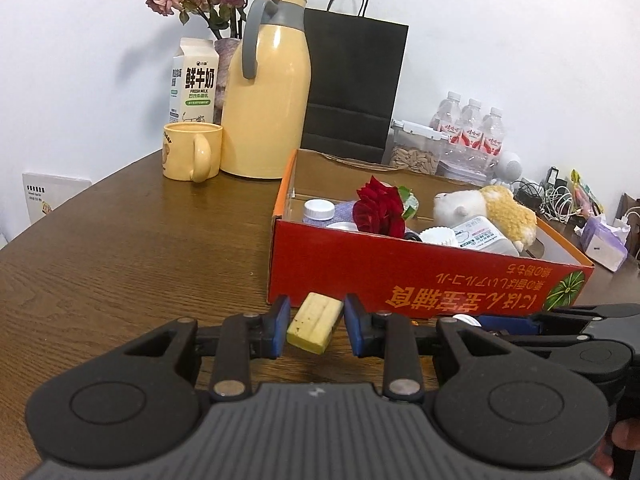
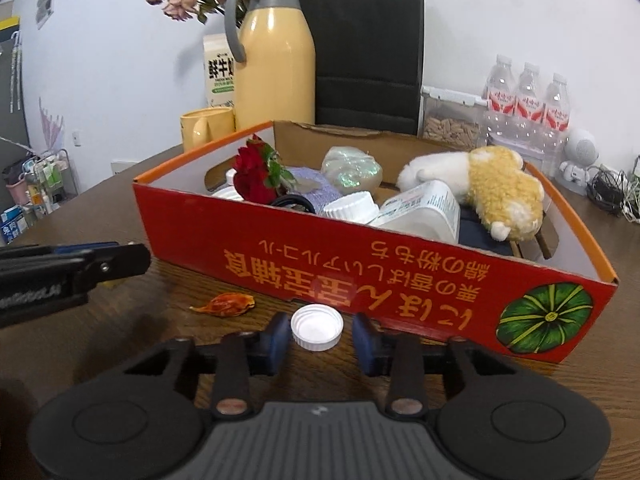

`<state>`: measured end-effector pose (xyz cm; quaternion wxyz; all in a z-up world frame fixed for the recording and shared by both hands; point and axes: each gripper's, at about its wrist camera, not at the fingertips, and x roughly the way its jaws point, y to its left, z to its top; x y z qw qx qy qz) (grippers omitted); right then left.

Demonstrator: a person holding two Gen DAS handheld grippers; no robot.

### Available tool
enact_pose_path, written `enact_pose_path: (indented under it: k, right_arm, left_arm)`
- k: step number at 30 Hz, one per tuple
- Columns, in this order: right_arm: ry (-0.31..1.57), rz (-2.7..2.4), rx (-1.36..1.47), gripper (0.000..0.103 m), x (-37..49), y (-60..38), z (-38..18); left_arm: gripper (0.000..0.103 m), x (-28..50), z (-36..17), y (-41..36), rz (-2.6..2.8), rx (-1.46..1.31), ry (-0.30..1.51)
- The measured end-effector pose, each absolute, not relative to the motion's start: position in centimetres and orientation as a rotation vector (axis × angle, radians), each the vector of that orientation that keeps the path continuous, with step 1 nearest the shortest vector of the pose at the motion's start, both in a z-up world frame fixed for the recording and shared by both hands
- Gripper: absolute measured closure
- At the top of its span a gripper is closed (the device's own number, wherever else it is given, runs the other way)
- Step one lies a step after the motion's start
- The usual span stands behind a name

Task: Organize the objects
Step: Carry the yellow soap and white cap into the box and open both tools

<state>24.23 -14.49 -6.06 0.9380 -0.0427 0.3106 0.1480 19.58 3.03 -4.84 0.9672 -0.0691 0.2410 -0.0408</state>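
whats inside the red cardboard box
Inside the red box: a red rose, plush toy, white bottles, a glittery lump. The near wall and the pile hide the bottom.

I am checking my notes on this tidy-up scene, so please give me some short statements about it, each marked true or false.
1. The left gripper holds a yellow block. True.
2. The white cap lies inside the red box. False: it lies on the table in front of the box, between the fingers of the right gripper.
3. A red rose lies in the box. True.
4. The yellow mug stands to the right of the yellow thermos jug. False: it stands to the left of the jug.
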Motion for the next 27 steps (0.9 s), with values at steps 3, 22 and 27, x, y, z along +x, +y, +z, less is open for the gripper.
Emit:
enact_pose_path:
  k: [3, 22, 27]
  right_arm:
    - [0.632, 0.304, -0.084, 0.076, 24.1, -14.6, -6.1]
    - [0.39, 0.318, -0.007, 0.076, 20.3, -17.5, -2.5]
    - [0.342, 0.274, -0.004, 0.076, 20.8, -19.6, -1.0]
  left_arm:
    - [0.073, 19.6, -4.8, 3.0, -0.081, -0.138, 0.485]
    - [0.073, 18.3, -3.1, 2.2, -0.085, -0.106, 0.414]
    - [0.073, 18.6, -0.8, 0.9, -0.118, -0.093, 0.355]
